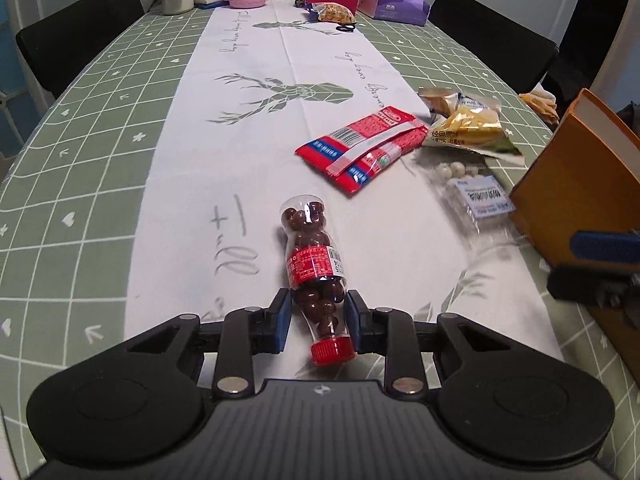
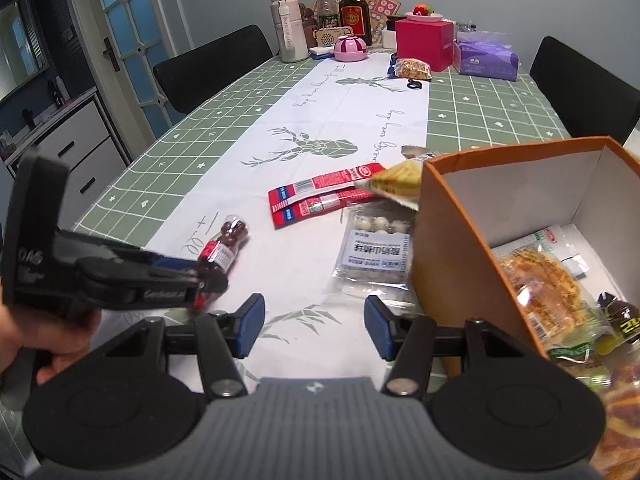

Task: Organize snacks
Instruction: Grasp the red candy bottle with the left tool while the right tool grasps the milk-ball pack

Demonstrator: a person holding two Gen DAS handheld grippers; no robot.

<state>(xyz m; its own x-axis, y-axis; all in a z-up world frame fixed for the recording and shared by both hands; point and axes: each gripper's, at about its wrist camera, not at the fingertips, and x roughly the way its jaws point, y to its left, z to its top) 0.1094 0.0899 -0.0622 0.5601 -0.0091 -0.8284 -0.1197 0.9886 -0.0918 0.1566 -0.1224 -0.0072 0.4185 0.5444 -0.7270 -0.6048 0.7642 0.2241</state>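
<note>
White table runner [image 1: 248,128], clear bottle [image 1: 314,264], brown candies, red cap [image 1: 333,352]

Far ahead of the grippers, at the table's far end, stand a white bottle [image 2: 286,26], a dark liquor bottle [image 2: 354,10], a pink lidded bowl [image 2: 351,49], a magenta box [image 2: 424,42] and a purple tissue pack [image 2: 486,56]. Black chairs flank the table, one ahead-left [image 2: 212,68], one ahead-right [image 2: 580,84]. A glazed door [image 2: 120,40] and grey drawers [image 2: 76,148] lie far left.
</note>
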